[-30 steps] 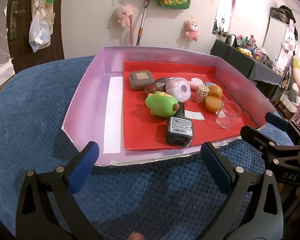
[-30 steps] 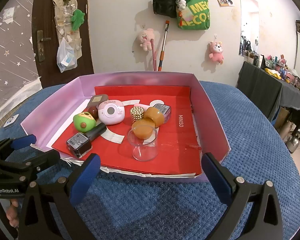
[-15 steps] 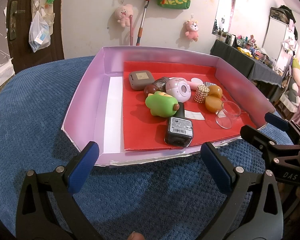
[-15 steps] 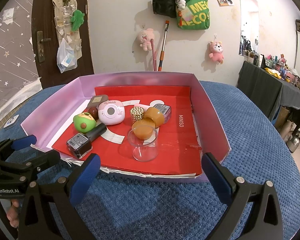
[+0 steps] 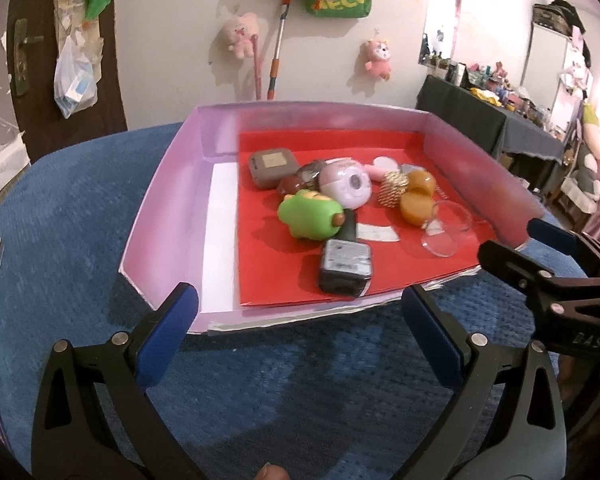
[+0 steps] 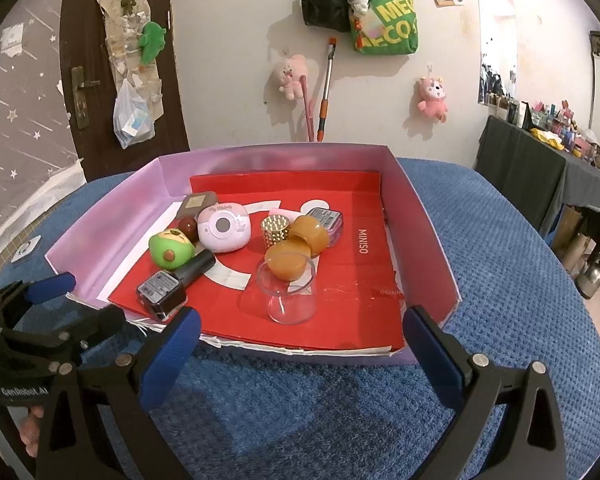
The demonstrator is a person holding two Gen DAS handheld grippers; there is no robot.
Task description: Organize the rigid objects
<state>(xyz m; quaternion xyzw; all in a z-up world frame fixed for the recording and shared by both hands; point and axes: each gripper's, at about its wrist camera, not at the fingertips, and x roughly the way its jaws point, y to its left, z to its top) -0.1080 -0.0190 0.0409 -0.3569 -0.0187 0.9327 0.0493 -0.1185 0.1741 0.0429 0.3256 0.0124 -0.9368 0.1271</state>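
Both grippers have eased slightly closer to the pink box [image 6: 420, 216] since a second ago, while its contents lie as before. Left gripper [image 5: 300, 328] hovers over the blue textured cover [image 5: 80, 208] just short of the box's near edge, fingers spread wide and holding nothing; right gripper [image 6: 300, 344] hangs likewise at the near right corner, jaws apart and empty. Inside, on the red liner [image 6: 364, 280], a dark nail-polish bottle [image 6: 172, 288] lies on its side near the front edge, its cap touching the green avocado toy [image 6: 170, 250]. Behind them sit a pink toy camera [image 6: 224, 232], a brown case [image 5: 272, 168] and a gold studded cylinder [image 6: 275, 232]. Two amber jars [image 6: 296, 252] rest mid-liner, touching a clear cup [image 6: 288, 292] lying tipped toward the front.
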